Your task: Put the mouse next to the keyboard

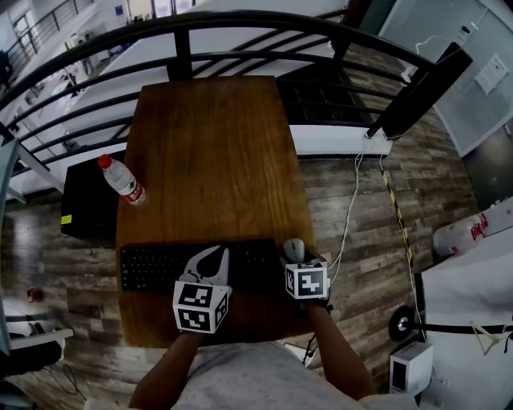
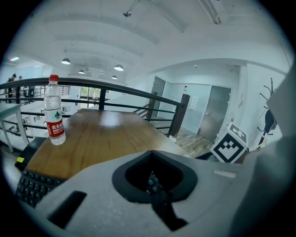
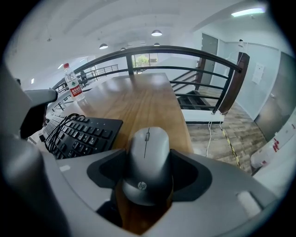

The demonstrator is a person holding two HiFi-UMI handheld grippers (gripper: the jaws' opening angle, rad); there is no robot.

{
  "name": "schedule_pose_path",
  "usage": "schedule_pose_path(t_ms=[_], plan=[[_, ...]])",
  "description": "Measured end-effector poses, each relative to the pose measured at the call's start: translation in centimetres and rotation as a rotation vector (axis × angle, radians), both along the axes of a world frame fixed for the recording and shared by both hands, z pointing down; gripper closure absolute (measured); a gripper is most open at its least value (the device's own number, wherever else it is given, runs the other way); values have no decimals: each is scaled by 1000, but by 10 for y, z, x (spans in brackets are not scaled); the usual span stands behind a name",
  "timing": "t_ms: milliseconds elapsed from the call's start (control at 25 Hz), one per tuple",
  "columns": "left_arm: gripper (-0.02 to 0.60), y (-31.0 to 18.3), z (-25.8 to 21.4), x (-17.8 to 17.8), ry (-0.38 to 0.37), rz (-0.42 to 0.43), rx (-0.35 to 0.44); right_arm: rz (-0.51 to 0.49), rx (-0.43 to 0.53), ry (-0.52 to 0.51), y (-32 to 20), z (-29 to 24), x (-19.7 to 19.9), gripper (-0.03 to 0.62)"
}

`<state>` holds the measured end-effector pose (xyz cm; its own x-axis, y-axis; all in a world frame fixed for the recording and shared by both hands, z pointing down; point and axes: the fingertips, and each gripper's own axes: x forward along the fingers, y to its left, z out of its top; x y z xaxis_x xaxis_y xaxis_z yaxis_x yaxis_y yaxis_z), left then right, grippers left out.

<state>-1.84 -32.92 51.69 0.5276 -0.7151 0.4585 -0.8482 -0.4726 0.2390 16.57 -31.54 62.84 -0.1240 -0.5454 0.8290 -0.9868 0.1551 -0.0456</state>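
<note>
Overhead, a long brown wooden table [image 1: 216, 152] runs away from the person towards a curved black metal railing [image 1: 240, 24]. A black computer keyboard [image 1: 156, 267] lies across the near end of the table. Just beside the keyboard's right end sits a rounded grey computer mouse [image 1: 294, 249], on the wood near the table's right edge and pointing away from the person. The right gripper [image 1: 295, 261], topped by a cube with black-and-white square markers, reaches over the near edge. In the right gripper view its two grey jaws close against either side of the mouse [image 3: 148, 162], with bare wood showing under its rear and the keyboard [image 3: 78, 132] close on the left. The left gripper [image 1: 213, 259] hovers over the middle of the keyboard. In the left gripper view its jaws [image 2: 152, 152] are pressed together with nothing between them, and a few keys show through the gap behind the tips. A clear plastic water bottle with a red cap and red label [image 1: 122, 179] stands upright at the table's left edge, well apart from the keyboard.
</note>
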Motion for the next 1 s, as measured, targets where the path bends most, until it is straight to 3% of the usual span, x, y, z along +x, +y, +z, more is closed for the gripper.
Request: schedule_pose_path(t_ms=[520, 1000], plan=[[589, 5, -7, -4, 1, -19, 12, 6, 40, -7, -2, -6, 2, 287], [589, 18, -27, -10, 8, -58, 52, -42, 153, -63, 3, -51, -12, 347]])
